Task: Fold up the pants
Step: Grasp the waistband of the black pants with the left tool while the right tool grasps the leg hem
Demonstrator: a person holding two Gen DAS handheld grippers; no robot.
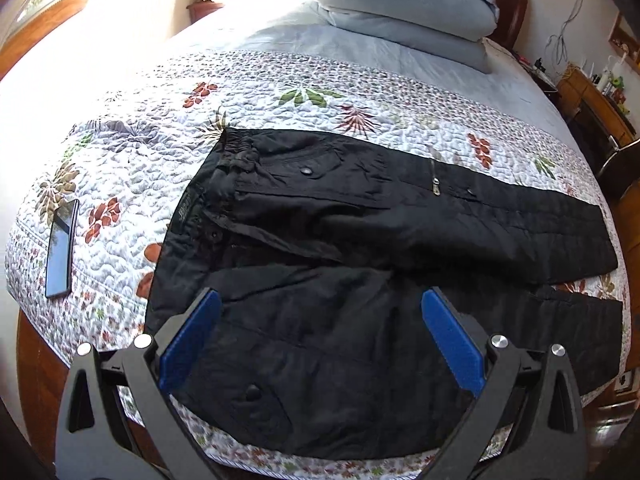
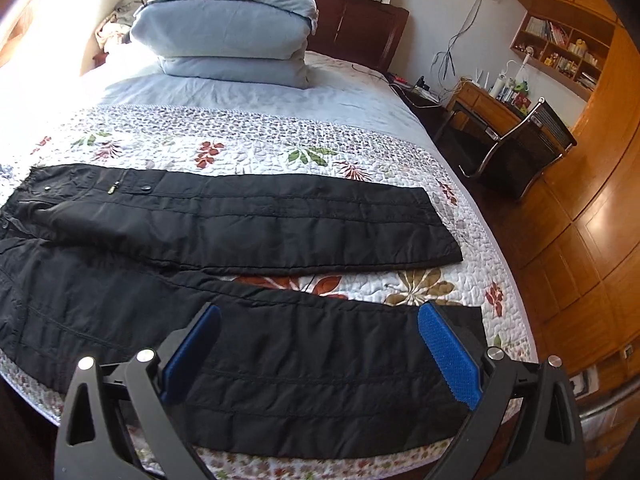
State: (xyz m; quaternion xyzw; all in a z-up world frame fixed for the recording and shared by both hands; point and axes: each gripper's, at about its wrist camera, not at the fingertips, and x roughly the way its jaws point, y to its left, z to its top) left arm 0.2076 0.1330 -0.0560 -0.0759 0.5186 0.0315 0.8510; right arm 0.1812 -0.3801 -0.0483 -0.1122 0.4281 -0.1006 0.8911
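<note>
Left gripper (image 1: 320,334) is wide open, blue pads (image 1: 188,340) far apart, holding nothing. Right gripper (image 2: 320,350) same: wide open, blue pads (image 2: 450,354) spread, both pointing fwd & down.

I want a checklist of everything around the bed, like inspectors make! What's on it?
Surface: floral quilt covering the bed.
Job's things: black pants spread flat, legs apart, unfolded.
Clutter: phone on quilt left of the waistband; stacked pillows at the headboard.
Grippers: left hand-held gripper open over the hip area; right hand-held gripper open over the near leg.
Cables: wires hanging on the wall.
Surroundings: chair, desk, wall shelf.
</note>
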